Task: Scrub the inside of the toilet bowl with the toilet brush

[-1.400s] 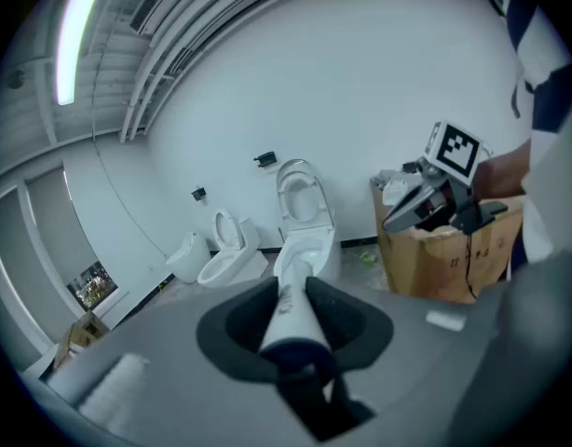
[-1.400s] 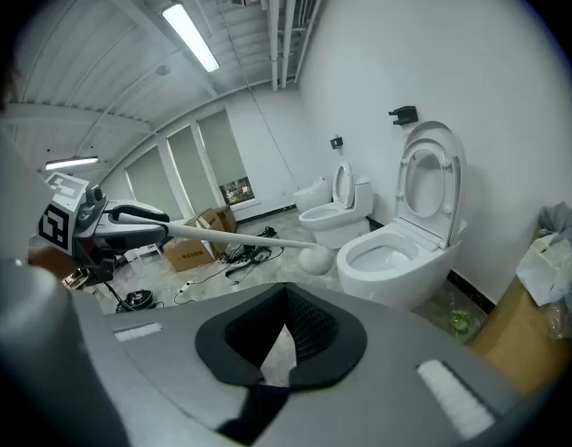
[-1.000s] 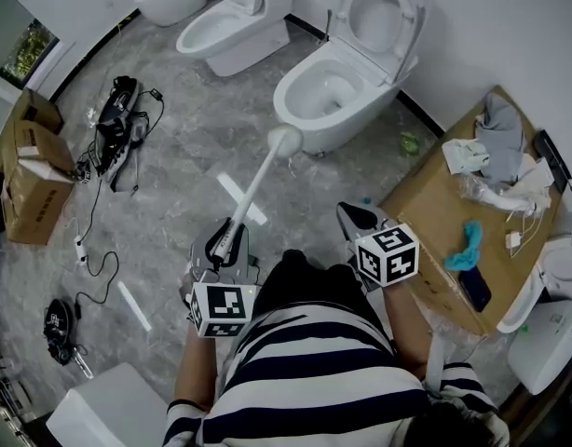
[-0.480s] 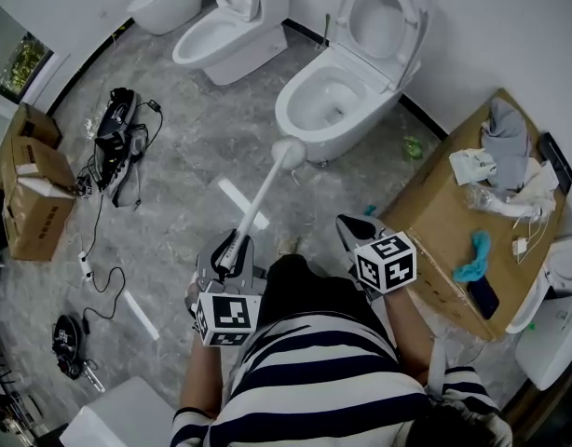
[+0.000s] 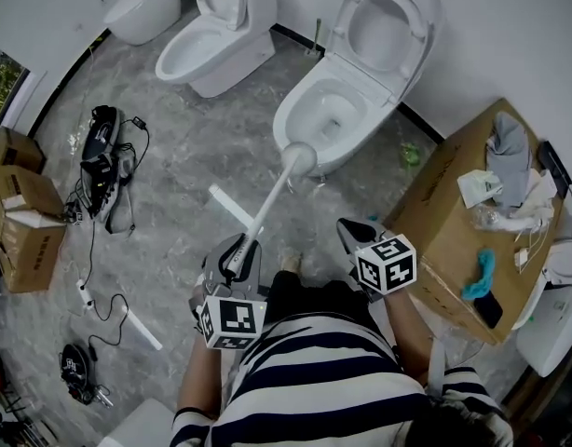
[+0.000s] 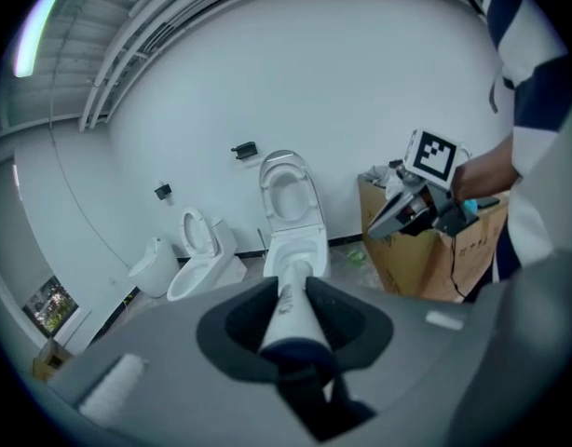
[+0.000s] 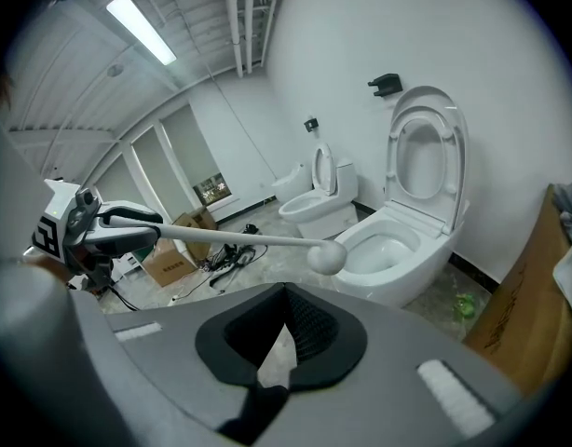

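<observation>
One toilet brush (image 5: 267,198), seemingly light and stiff: left claw (image 5: 238,261) is clamping its handle end; right claw (image 5: 353,226) is idling closed, empty.

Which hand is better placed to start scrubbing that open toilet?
Left. The left gripper is clamped on the toilet brush, whose head hangs by the front rim of the toilet bowl; the right gripper holds nothing.

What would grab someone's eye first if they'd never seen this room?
The long white toilet brush stands out: it is clamped in the left tool and points at the white toilet with its lid raised, its round head at the bowl's front rim, not yet inside. A cluttered brown cardboard box sits to the right, and another white toilet stands along the wall at upper left.
</observation>
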Demonstrator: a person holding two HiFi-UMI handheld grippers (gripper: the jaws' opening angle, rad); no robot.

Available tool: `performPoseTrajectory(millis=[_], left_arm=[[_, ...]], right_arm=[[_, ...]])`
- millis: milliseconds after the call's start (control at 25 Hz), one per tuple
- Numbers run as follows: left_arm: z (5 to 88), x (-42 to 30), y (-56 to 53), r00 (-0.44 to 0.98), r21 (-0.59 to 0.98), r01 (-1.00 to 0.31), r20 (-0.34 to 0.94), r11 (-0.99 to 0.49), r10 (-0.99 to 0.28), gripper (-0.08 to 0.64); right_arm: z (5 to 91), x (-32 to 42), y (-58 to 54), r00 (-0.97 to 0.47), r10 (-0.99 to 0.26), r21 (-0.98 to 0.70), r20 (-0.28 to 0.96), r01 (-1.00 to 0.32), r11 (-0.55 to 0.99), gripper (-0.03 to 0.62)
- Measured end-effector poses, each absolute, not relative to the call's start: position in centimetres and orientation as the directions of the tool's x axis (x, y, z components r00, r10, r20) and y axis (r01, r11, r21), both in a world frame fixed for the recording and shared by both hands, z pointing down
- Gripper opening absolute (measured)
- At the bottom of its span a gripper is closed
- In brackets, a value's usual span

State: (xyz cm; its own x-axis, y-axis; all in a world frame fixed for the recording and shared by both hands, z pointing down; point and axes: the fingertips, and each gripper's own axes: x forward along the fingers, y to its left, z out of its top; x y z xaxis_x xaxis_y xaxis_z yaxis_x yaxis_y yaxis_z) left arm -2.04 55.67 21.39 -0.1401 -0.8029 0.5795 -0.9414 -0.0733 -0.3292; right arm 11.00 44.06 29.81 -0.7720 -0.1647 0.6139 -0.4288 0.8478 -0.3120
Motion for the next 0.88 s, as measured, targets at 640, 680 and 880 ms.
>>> performPoseTrajectory(millis=[640, 680, 880], left_arm=[[23.3, -10.3, 46.4, 0.042, -0.289, -0.918, 0.606, -0.27, -0.794, 0.0], [23.4, -10.4, 45.5, 0.048, -0.29, -0.916, 0.607, -0.278, -0.793, 0.0], [24.8, -11.1, 41.0, 0.066, -0.29, -0.904, 0.629, -0.313, -0.774, 0.0]], right_arm=[[31.2, 4.0, 37.7, -0.712, -0.259, -0.313, 0.653, -0.565, 0.763, -0.002], [31.3, 4.0, 37.0, -0.707, -0.264, -0.312, 0.656, -0.573, 0.758, -0.002], [32.8, 3.4, 33.0, -0.698, -0.263, -0.324, 0.665, -0.588, 0.741, -0.002]])
